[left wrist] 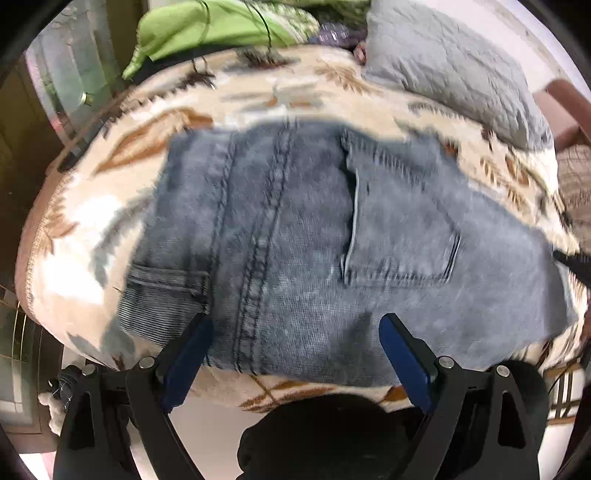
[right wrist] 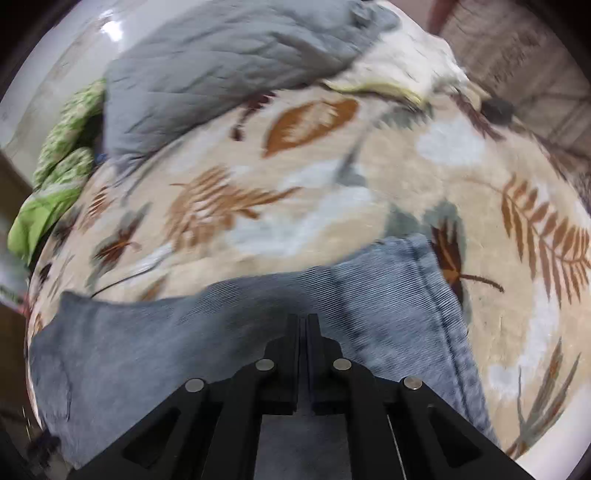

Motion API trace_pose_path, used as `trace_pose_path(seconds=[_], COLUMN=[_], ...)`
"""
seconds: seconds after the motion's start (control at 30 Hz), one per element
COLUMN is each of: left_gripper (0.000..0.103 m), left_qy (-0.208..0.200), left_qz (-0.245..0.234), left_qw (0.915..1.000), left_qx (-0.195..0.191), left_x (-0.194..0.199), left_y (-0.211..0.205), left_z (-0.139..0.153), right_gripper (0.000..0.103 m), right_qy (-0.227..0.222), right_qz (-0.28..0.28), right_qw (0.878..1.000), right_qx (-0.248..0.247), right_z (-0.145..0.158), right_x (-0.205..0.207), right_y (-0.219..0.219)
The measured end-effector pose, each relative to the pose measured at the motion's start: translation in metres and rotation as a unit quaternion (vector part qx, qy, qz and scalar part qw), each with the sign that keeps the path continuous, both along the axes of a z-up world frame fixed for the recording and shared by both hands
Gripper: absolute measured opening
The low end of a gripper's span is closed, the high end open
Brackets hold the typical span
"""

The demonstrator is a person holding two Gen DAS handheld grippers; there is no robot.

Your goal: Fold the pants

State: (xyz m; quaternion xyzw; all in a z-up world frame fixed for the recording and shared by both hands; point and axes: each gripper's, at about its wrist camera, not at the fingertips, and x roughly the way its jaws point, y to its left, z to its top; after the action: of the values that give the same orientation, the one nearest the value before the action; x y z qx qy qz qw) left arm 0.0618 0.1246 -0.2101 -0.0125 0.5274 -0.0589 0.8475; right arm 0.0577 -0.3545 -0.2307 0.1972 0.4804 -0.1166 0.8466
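Faded blue jeans [left wrist: 295, 229] lie folded on a leaf-patterned blanket [left wrist: 155, 122], seat side up, with a back pocket [left wrist: 399, 229] and a stitched seam showing. My left gripper [left wrist: 295, 332] hovers over their near edge, open wide, with blue pads [left wrist: 192, 350] to either side and only denim below them. In the right wrist view the jeans [right wrist: 184, 332] spread across the lower half, a hemmed edge [right wrist: 443, 302] running down the right. My right gripper [right wrist: 303, 317] is shut above the denim, and I see no cloth pinched between its fingers.
A grey quilted pillow [left wrist: 450, 74] [right wrist: 229, 66] lies at the far end of the bed, green cloth [left wrist: 207, 29] [right wrist: 55, 177] bunched beside it. The blanket [right wrist: 295, 166] stretches bare beyond the jeans. A dark shape [left wrist: 325, 435] of the person fills the bottom of the left view.
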Motion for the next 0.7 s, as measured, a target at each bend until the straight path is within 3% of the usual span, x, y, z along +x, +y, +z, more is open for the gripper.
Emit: trace_pose_path(seconds=[0.13, 0.33, 0.43, 0.57, 0.7], left_gripper=[0.091, 0.091, 0.091, 0.091, 0.094], left_qy=[-0.023, 0.0, 0.034, 0.046, 0.049], left_qz=[0.0, -0.012, 0.005, 0.016, 0.006], left_qw=[0.9997, 0.9998, 0.9993, 0.9987, 0.9988], left_qx=[0.011, 0.018, 0.018, -0.014, -0.008], left_x=[0.009, 0.031, 0.048, 0.067, 0.08], left_y=[-0.008, -0.022, -0.017, -0.004, -0.009], left_z=[0.018, 0.004, -0.011, -0.019, -0.024], right_gripper=[0.005, 0.005, 0.005, 0.005, 0.005], right_qy=[-0.019, 0.003, 0.019, 0.036, 0.043], right_qz=[0.051, 0.177, 0.207, 0.244, 0.258], right_qw=[0.998, 0.981, 0.973, 0.965, 0.963], right_qx=[0.012, 0.074, 0.097, 0.089, 0.068], right_z=[0.017, 0.015, 0.006, -0.008, -0.018], right_x=[0.005, 0.033, 0.043, 0.043, 0.047], right_y=[0.044, 0.145, 0.183, 0.233, 0.262])
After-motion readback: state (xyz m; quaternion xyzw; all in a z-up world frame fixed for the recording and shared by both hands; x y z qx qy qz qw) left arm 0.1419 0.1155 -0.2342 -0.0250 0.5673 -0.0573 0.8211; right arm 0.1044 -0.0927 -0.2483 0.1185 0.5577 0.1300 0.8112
